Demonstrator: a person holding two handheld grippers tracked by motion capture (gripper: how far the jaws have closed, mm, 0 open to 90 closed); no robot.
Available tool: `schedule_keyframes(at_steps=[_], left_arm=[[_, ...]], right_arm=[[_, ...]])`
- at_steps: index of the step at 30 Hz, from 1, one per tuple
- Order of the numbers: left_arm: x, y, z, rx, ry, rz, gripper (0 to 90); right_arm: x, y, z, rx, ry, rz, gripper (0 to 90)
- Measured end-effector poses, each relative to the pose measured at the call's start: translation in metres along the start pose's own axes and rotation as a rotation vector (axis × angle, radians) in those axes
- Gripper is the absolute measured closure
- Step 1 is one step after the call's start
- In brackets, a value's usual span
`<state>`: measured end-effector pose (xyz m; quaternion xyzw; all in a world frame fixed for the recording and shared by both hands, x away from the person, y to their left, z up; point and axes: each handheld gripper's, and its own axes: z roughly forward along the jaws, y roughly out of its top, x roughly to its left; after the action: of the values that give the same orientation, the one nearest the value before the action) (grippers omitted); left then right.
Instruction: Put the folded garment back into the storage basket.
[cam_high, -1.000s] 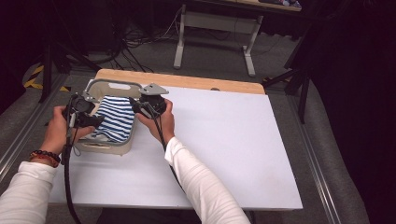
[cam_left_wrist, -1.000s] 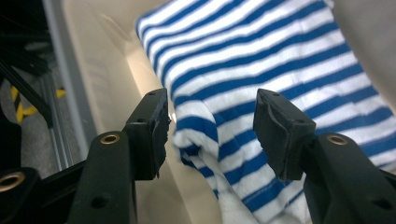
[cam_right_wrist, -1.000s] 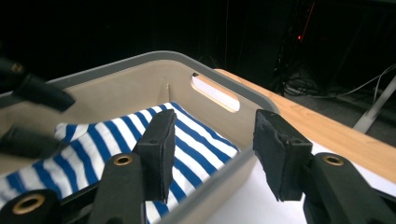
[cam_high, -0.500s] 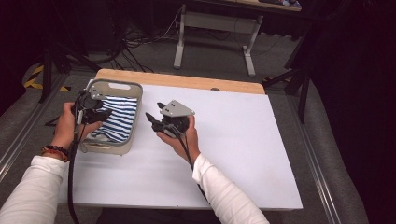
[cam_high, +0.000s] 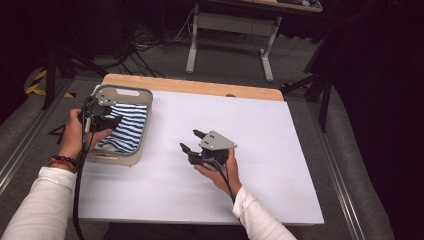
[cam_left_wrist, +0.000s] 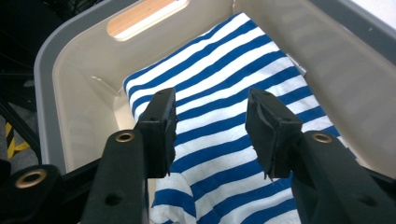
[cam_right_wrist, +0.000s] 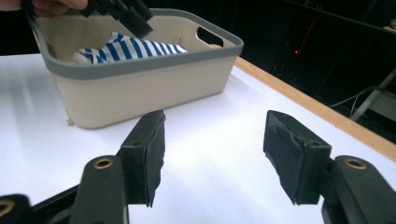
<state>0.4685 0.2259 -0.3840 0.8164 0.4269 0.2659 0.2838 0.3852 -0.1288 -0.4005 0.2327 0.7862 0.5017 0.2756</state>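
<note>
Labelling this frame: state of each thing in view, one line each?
striped shirt: folded, lying flat in the bin, not gripped.
bin: upright on the table, holding the shirt.
left tongs: open, above the shirt.
right tongs: open, nothing between the jaws, over bare table.

White sleeves, beaded bracelet (cam_high: 61, 161), black jaws, brass-ringed screws, grey plate (cam_high: 217, 141)

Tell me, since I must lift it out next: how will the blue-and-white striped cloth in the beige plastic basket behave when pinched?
The blue-and-white striped cloth will probably be floppy: it lies folded with a soft, rumpled edge. It looks light and likely to droop and unfold. It seems unlikely to slip, roll or break in the beige plastic basket.
</note>
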Motion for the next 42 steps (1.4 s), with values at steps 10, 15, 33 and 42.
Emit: schedule_keyframes(at_steps=[10, 15, 33, 42], left_arm=[[-0.011, 0.002, -0.011, -0.089, -0.019, 0.004, 46.7], [-0.017, 0.001, -0.013, -0.118, -0.021, 0.013, 41.2], [-0.032, 0.002, -0.022, -0.199, -0.022, 0.03, 22.6], [-0.039, 0.003, -0.025, -0.233, -0.041, 0.031, 17.9]], right_arm=[[-0.015, -0.013, -0.025, -0.013, -0.031, 0.018, 36.4], [-0.018, -0.015, -0.032, -0.016, -0.033, 0.02, 34.8], [-0.02, -0.019, -0.048, -0.001, -0.047, -0.015, 28.8], [-0.026, -0.022, -0.058, 0.0, -0.074, -0.016, 25.6]])
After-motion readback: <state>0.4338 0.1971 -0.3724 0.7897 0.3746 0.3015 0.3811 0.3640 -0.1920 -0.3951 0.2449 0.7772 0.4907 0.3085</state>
